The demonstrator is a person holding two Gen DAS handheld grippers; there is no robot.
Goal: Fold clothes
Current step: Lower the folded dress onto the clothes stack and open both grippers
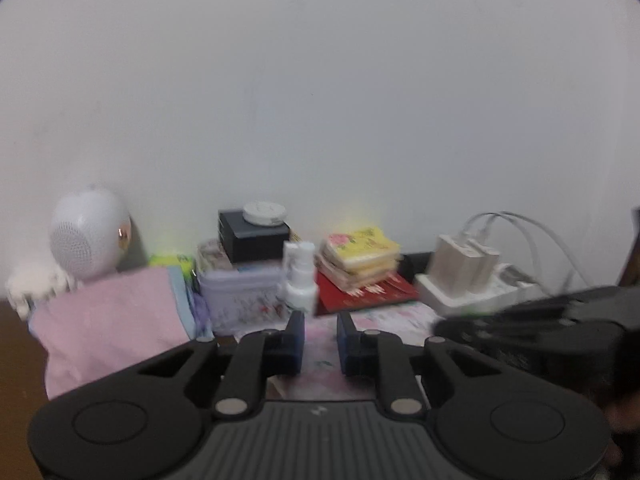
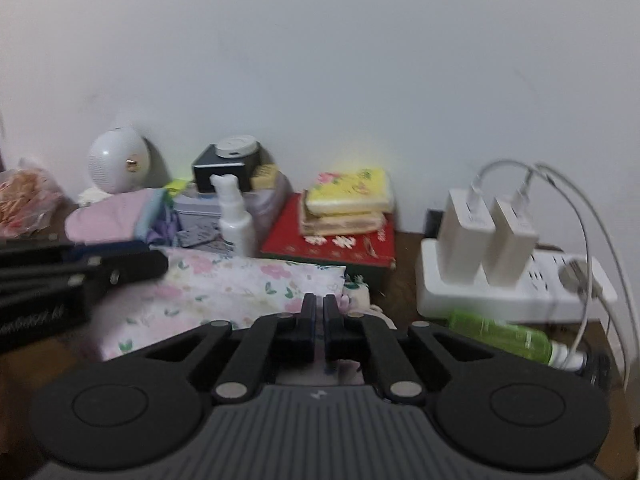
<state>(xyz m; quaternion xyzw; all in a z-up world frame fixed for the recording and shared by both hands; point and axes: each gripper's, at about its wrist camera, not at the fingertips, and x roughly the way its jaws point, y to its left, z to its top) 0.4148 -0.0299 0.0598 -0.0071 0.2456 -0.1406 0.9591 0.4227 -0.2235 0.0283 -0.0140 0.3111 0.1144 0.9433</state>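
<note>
A floral cloth (image 2: 224, 284) lies flat on the brown table (image 2: 400, 292), and a strip of it (image 1: 400, 314) shows in the left wrist view. My right gripper (image 2: 319, 300) is shut at the cloth's bunched right end, with pale fabric in the thin slit between its jaws. It appears as a dark blur (image 1: 444, 328) in the left wrist view. My left gripper (image 1: 321, 320) hangs over the cloth's far left edge and shows side-on (image 2: 160, 264) in the right wrist view. Its jaws stand a narrow gap apart with cloth showing in the gap. Blur hides whether the pads press it.
Clutter lines the wall behind the cloth: a folded pink cloth (image 2: 104, 220), a white spray bottle (image 2: 236, 220), a lilac tin (image 1: 240, 292), a red box (image 2: 332, 244) under yellow packs. A power strip (image 2: 500, 296) with chargers and a green bottle (image 2: 500, 336) sit right.
</note>
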